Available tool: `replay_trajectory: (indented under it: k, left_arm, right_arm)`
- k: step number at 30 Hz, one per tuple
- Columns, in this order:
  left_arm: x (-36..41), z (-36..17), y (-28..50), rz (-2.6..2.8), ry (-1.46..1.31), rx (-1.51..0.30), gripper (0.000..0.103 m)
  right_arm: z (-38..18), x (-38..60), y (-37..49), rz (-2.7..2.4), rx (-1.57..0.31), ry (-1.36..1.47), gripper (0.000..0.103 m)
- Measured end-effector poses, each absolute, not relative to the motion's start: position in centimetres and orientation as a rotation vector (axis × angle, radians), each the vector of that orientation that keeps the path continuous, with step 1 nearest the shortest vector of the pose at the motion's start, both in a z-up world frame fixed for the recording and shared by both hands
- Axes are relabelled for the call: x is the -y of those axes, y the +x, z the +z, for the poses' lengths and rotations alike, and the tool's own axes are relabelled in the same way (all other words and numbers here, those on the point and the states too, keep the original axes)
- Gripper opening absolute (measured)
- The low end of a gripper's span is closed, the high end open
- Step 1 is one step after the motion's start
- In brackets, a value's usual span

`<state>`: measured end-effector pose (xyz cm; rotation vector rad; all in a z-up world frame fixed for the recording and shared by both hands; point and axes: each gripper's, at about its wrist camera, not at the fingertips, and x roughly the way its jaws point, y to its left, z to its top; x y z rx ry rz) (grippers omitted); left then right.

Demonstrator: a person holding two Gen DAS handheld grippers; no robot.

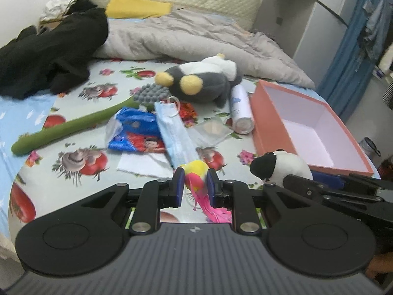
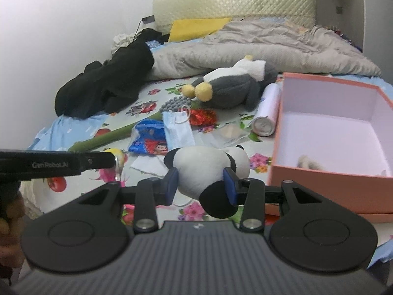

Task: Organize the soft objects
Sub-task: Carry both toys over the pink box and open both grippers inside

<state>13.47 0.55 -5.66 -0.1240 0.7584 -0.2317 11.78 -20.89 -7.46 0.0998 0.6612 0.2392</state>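
Observation:
My left gripper [image 1: 195, 184] is shut on a small yellow and pink feathered bird toy [image 1: 196, 175], held above the bed's front edge. My right gripper [image 2: 201, 184] is shut on a black and white panda plush [image 2: 206, 169], just left of the open pink box [image 2: 326, 132]; the panda [image 1: 277, 164] and the right gripper's arm also show at the right of the left wrist view. A small beige soft thing [image 2: 307, 163] lies inside the box. A grey penguin plush [image 1: 203, 81] and a green plush stalk with a grey head [image 1: 81, 125] lie on the flowered sheet.
On the sheet lie a blue face mask [image 1: 173, 132], a blue snack bag [image 1: 137, 132], a white spray can [image 1: 242, 109], a clear packet [image 1: 212, 129] and white paper [image 1: 141, 163]. Black clothes [image 1: 54, 51], a grey quilt [image 1: 196, 36] and a yellow pillow [image 1: 137, 6] fill the far end.

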Motion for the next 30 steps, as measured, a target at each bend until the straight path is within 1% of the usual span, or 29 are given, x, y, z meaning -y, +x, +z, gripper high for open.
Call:
replay_trajectory:
  k: [5,16,30]
  left_arm:
    - [1.0,-4.3,14.0,-0.277,-0.131,-0.748,0.023]
    - [6.1,-1.6,15.7,-0.392,-0.107,-0.721,0.023]
    - [12.0,1.0,20.4,-0.516,-0.090,-0.733,0.023]
  right_arm:
    - [-6.5,22.8,10.7,0.199,-0.634,0.104,0.043]
    - [-3.4,26.2,9.4,0.130,-0.557,0.101,0.037]
    - [-1.0,31.3,10.5,0.021,-0.517,0.098,0.036]
